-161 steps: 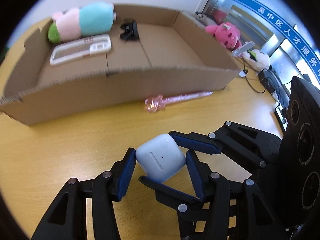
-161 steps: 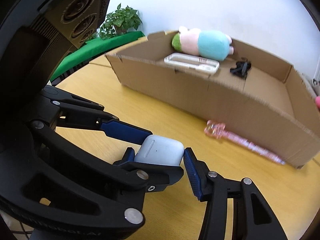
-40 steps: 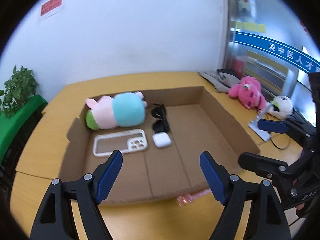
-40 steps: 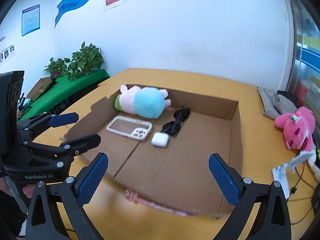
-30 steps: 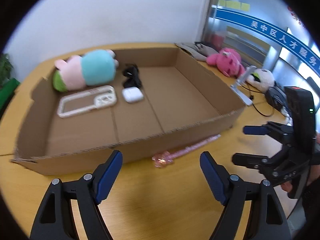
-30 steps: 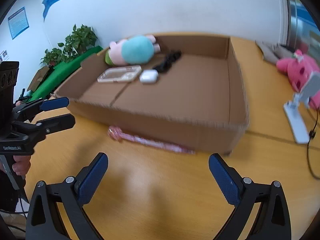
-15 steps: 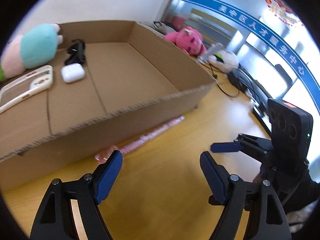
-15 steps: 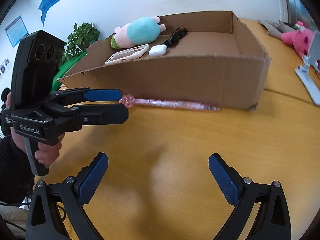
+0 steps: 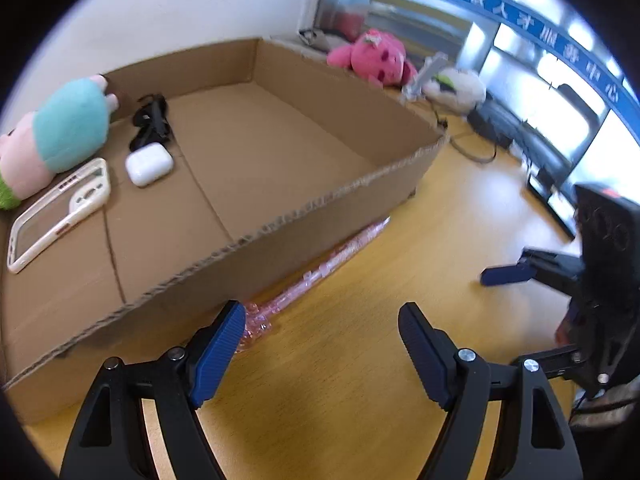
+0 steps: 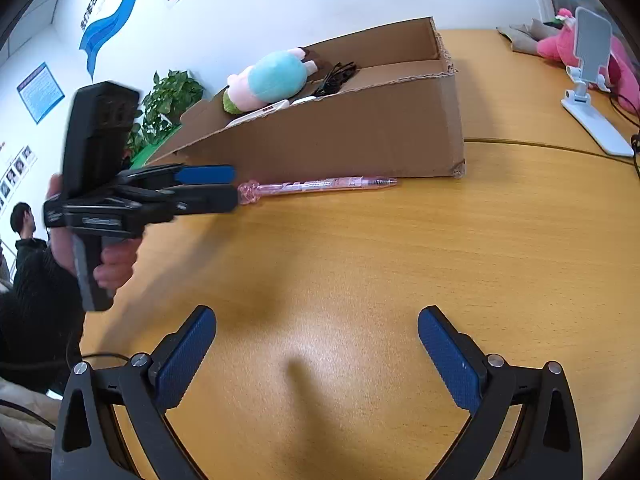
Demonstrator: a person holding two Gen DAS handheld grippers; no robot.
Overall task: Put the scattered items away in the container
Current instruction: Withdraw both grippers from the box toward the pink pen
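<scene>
A pink pen (image 9: 316, 274) lies on the wooden table against the front wall of the cardboard box (image 9: 280, 224); it also shows in the right wrist view (image 10: 320, 186). Inside the box lie a white earbud case (image 9: 149, 164), a clear phone case (image 9: 60, 212), a black cable (image 9: 152, 120) and a pink-and-teal plush (image 9: 64, 128). My left gripper (image 9: 322, 354) is open and empty, low over the table, its left fingertip beside the pen's flower end. My right gripper (image 10: 316, 356) is open and empty, further back from the box.
A pink plush (image 9: 372, 60), a white plush (image 9: 456, 88) and a white phone stand (image 10: 592, 92) sit on the table right of the box. Cables trail at the far right. A person stands at the left edge of the right wrist view (image 10: 24, 224).
The earbud case now lies in the box. Both grippers opened, dropped from above the box to the table in front of it, and the left one has closed in on the pen's flower end.
</scene>
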